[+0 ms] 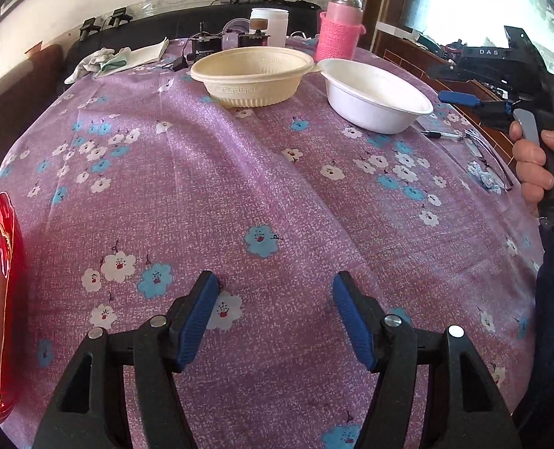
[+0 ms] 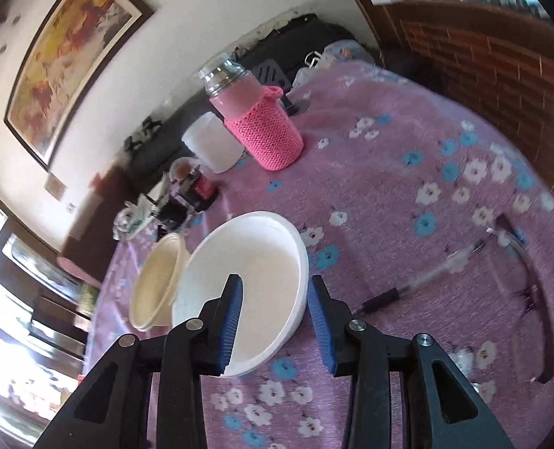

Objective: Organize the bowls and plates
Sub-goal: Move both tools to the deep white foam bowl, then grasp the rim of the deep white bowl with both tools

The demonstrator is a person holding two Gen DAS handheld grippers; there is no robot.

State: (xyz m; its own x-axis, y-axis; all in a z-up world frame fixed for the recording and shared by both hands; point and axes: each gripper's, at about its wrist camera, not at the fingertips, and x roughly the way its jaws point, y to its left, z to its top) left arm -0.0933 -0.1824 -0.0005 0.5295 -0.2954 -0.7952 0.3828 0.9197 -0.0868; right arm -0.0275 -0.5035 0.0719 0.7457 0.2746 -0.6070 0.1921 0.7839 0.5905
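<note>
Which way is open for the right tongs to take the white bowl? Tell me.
Probably straight ahead: the right tongs are open and already straddle the white bowl at its near rim, with nothing between them.

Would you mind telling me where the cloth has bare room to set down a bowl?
The widest free patch of the purple flowered tablecloth lies between the beige plastic bowl, the white foam bowl and the red glass plate. The far edge is crowded: pink knit-sleeved bottle, white jar; a pen sits right.

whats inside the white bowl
The white bowl looks empty as far as its inside shows. The right gripper's finger hides its near inner wall; the cream bowl beside it looks empty too.
</note>
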